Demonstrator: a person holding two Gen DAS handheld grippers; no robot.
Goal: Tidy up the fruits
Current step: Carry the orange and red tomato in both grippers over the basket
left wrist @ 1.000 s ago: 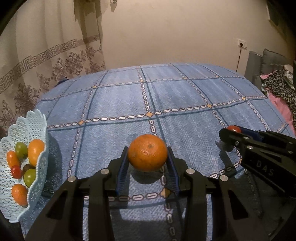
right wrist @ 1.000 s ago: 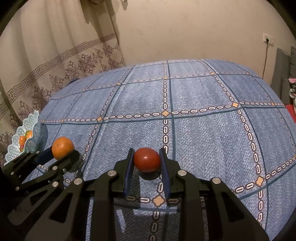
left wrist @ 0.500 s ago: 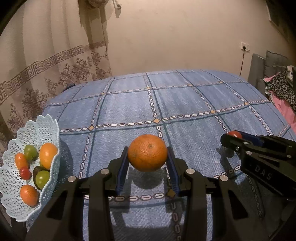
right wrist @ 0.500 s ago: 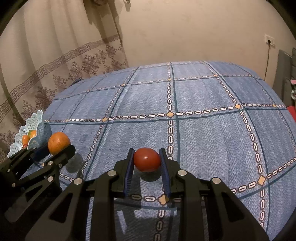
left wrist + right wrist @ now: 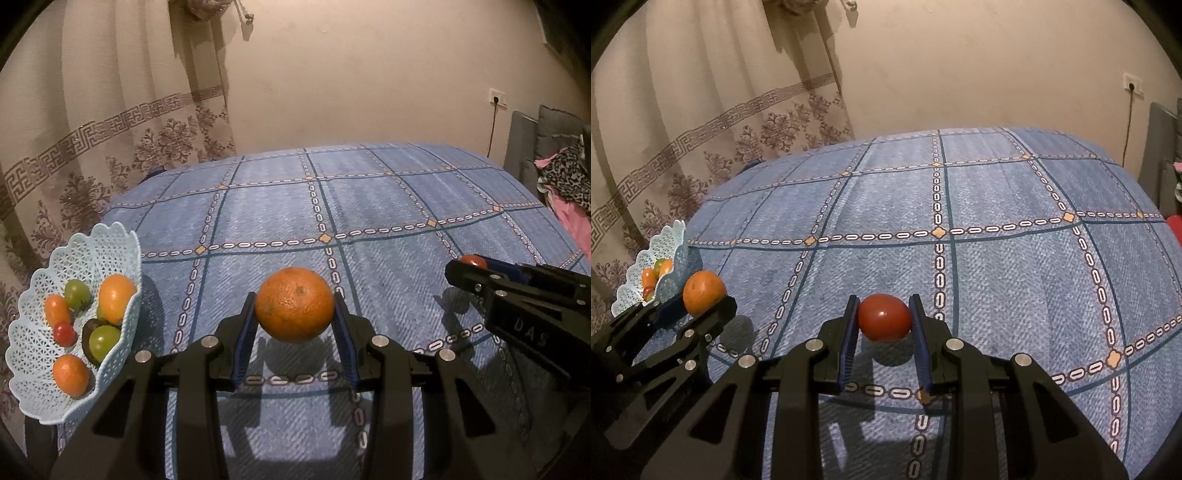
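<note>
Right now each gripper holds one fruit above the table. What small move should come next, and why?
Probably carry the left gripper leftward over the basket. It is shut on the orange, lifted above its shadow on the tablecloth, and the basket lies nearer to it than to the right gripper holding the red fruit.

Left gripper (image 5: 295, 314) clamped; right gripper (image 5: 884, 317) clamped

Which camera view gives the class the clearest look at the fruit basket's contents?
The left wrist view: the basket sits close at the left edge, tilted open, with its orange, green and red fruits countable. In the right wrist view the basket is small and distant, partly behind the left gripper's orange.
</note>
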